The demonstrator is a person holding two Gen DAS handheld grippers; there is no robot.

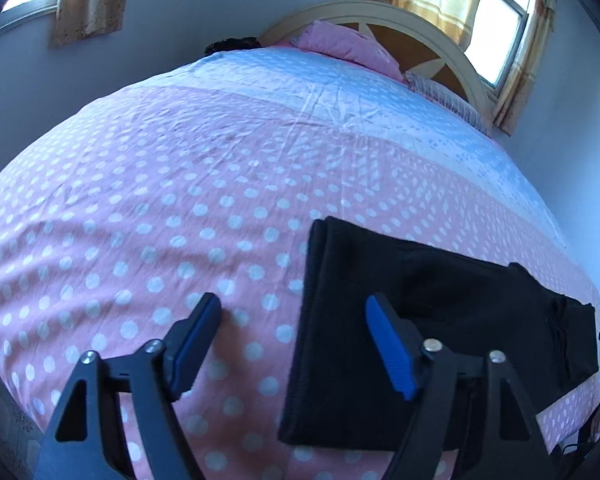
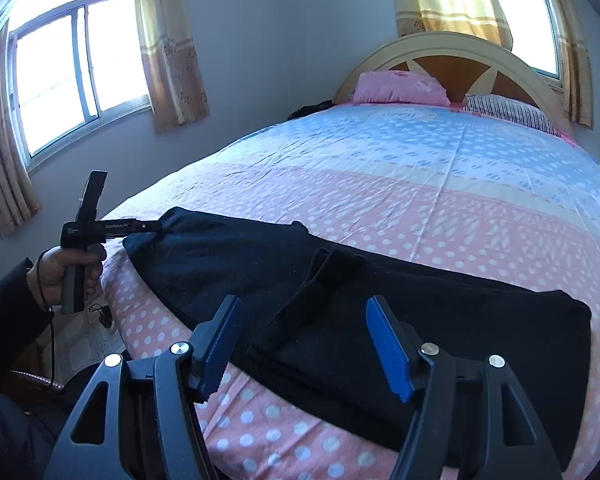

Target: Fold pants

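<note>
Pants: black, lying flat on the polka-dot bed cover, doubled lengthwise by appearance, one layer overlapping mid-length. Judged partly folded; the crosswise folds remain.

Left gripper: jaws wide apart, empty. The garment's near end lies under its right finger and extends away to the right.

Right gripper: jaws wide apart, empty, poised over the garment's mid-section.

Hand, seen from the right wrist view, grips the left tool's handle, held level at the garment's far-left end.
</note>
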